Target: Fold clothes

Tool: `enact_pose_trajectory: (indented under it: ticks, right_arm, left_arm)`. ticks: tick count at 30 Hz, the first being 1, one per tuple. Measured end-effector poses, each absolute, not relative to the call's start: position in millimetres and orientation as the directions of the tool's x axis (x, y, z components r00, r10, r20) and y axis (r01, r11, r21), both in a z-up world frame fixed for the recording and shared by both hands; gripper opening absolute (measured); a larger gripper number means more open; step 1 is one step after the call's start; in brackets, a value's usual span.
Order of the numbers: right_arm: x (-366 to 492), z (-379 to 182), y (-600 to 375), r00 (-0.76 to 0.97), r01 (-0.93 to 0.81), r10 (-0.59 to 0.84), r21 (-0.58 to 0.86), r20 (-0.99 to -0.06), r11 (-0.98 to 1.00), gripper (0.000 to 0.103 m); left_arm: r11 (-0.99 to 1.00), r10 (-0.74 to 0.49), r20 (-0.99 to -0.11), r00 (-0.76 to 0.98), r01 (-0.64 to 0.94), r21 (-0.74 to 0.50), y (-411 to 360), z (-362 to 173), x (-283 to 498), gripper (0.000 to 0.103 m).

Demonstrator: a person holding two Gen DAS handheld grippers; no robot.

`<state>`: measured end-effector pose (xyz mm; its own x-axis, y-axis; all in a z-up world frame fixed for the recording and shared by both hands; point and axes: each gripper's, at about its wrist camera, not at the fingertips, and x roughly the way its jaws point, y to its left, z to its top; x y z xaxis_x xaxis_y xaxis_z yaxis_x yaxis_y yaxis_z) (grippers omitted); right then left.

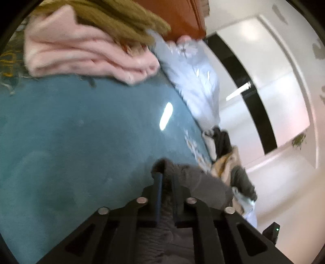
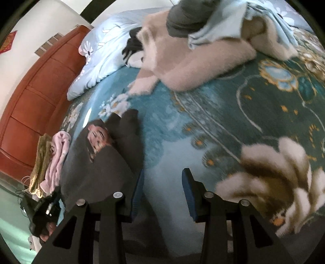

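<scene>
A dark grey knitted sweater [image 2: 105, 162] lies rumpled on the bed at the near left, one edge pinched up, with folded pink [image 1: 81, 50] and olive [image 1: 113, 18] garments stacked beyond and an unsorted heap [image 2: 203, 40] at the far side.

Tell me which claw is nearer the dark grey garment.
Left. The left claw is shut on the dark grey garment; the right claw hangs open beside it.
</scene>
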<state>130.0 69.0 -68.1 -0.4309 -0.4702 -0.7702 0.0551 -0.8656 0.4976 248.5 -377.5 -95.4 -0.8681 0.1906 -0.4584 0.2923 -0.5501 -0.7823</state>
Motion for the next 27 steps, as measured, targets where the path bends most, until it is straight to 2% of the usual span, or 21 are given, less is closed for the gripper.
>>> enact_pose_trajectory:
  ticks: [2,8,17,18,19,22,27]
  right_arm:
    - [122,-65,63,-0.432,0.069,-0.487,0.511,-0.759,-0.857,0.040]
    - [92,-79,41,-0.373,0.072,-0.544,0.561,-0.752,-0.825,0.040]
    - [45,-99,12,-0.316,0.034,-0.574,0.596,-0.755,-0.802,0.040]
    - [43,-99,7,-0.313,0.044,-0.573,0.591,-0.757,-0.805,0.038]
    - [42,-98,3,-0.319,0.055,-0.560,0.575,-0.764,-0.816,0.025]
    - [48,-89,-2,-0.355,0.076,-0.532,0.543,-0.769,-0.836,0.011]
    - [73,-40,35,-0.495,0.092,-0.562,0.603,-0.662,-0.792,0.009]
  left_arm:
    - [-0.487,0.152,-0.426,-0.892,0.307,-0.818,-391,-101,260,0.002]
    - [-0.331,0.175,-0.407,-0.896,0.336,-0.882,-409,-131,274,0.001]
    - [-0.446,0.209,-0.444,-0.871,0.319,-0.836,-392,-119,260,0.001]
    - [-0.447,0.211,-0.447,-0.869,0.321,-0.835,-392,-120,261,0.001]
    - [-0.448,0.213,-0.450,-0.867,0.323,-0.834,-393,-121,261,0.001]
    - [-0.431,0.215,-0.452,-0.866,0.332,-0.839,-396,-124,265,0.001]
    - [-0.422,0.210,-0.473,-0.855,0.357,-0.833,-397,-125,267,0.005]
